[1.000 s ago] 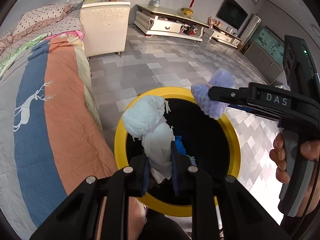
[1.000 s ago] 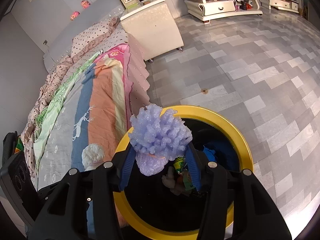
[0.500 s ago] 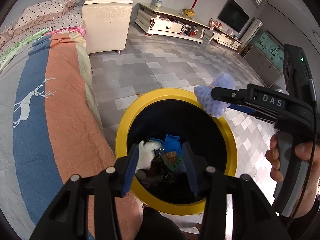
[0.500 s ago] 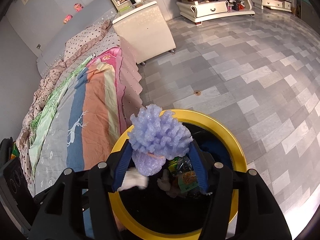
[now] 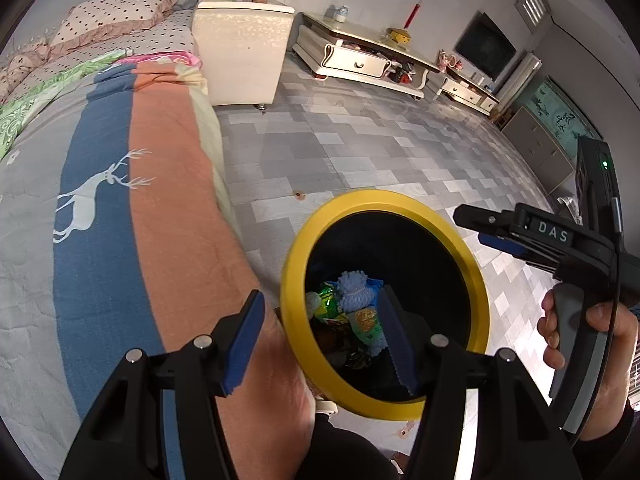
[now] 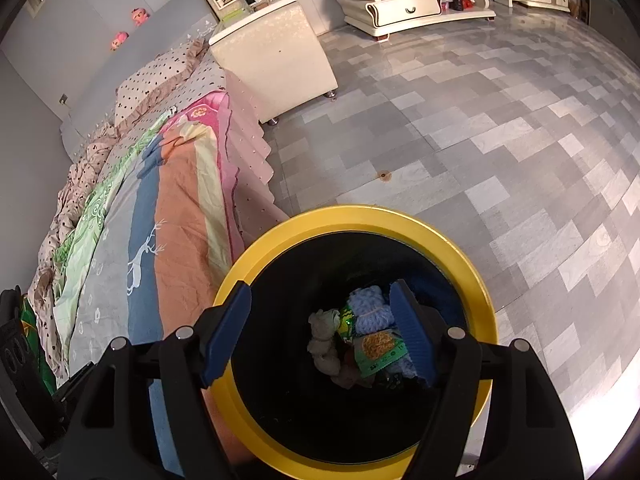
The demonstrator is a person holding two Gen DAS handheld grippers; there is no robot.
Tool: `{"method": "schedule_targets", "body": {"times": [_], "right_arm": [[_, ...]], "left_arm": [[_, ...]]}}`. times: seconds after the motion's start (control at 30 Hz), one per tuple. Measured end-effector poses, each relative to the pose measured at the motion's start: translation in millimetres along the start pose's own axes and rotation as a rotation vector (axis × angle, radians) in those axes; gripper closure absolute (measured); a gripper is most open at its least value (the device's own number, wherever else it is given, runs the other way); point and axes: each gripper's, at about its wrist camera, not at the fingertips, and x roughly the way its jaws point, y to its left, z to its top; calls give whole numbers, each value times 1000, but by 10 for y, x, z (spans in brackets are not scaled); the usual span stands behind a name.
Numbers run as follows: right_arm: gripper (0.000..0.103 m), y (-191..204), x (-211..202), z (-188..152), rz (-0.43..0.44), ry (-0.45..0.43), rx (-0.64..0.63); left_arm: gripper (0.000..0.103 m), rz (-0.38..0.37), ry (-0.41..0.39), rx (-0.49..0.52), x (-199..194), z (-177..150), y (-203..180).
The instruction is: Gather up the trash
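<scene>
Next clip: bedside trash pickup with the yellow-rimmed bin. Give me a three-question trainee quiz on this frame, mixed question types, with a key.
1. True or false: the right gripper grips the purple foam piece.
2. Where does the bin stand? A on the bed; B on the floor beside the bed; C on the nightstand.
3. Fill in: the left gripper holds ____.

Key: 1 false, the foam lies in the bin and the jaws are opening; 2 B; 3 nothing, its jaws are opening empty.

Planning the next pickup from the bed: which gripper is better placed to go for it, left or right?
Left, probably. The left gripper sits half over the striped bedspread, jaws opening and empty. The right gripper hangs over the yellow-rimmed bin, also empty, farther from the bed.
</scene>
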Motion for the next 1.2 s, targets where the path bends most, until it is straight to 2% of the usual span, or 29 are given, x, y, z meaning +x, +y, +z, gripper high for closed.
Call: {"method": "schedule_targets", "body": {"times": [0.4,0.77,1.2], "right_arm": [[34,716,90,-121,25,31,-107],[34,1608,241,-291,71,65,-218],[34,2684,615,-721,137,149,-358]], "left_arm": [[48,49,-41,-94,-350,-61,625],[48,103,-80,-202,-711,-188,1345],[48,168,-126,-330,-1144,-468,2233]]}}
